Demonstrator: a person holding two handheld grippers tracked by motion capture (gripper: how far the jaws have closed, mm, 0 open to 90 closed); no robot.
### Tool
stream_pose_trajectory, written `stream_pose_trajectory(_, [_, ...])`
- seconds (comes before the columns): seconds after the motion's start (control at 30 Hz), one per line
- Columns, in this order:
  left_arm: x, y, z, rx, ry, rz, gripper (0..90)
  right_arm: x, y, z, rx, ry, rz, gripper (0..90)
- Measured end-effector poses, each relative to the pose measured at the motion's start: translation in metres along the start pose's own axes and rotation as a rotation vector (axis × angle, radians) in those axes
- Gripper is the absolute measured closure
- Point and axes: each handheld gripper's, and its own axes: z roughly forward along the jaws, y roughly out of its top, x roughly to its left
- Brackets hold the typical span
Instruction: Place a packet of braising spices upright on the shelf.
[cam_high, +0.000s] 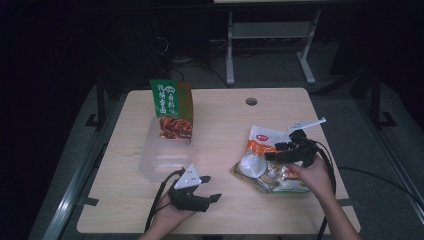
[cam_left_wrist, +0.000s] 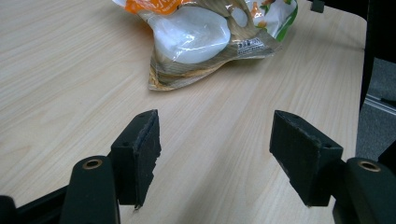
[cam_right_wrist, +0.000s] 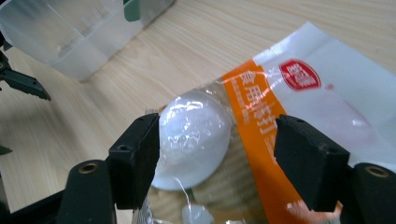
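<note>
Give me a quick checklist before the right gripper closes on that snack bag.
1. Right gripper jaws open: ok, both pads stand apart.
2. Snack bag lined up: ok, in the right gripper view its white round lump sits between the jaws.
3. Pads pressing on the bag: not ok, no squeeze yet; the left pad is close to the lump, contact cannot tell.
4. Left gripper out of the way: ok, open over bare table, short of the bag.
5. Clear plastic box ready: ok, open top; a green and orange packet already stands in it.
</note>
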Motion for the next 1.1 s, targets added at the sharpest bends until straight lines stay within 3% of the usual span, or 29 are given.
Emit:
stream_pose_trajectory(0.57, [0.0,0.0,0.0,0.005,0.007,0.006,33.2,-0.022,-0.036,-0.016,0.008,-0.055,0.051,31.8])
stream_pose_trajectory(0.9, [0.0,-0.001,0.0,0.009,0.006,0.007,33.2,-0.033,-0.035,-0.007,0.015,-0.052,0.08,31.9])
stream_pose_trajectory(1.1, [0.0,-0.001,0.002,0.011,0.003,0.004,33.1,-0.036,-0.026,0.006,0.018,-0.024,0.077,38.1])
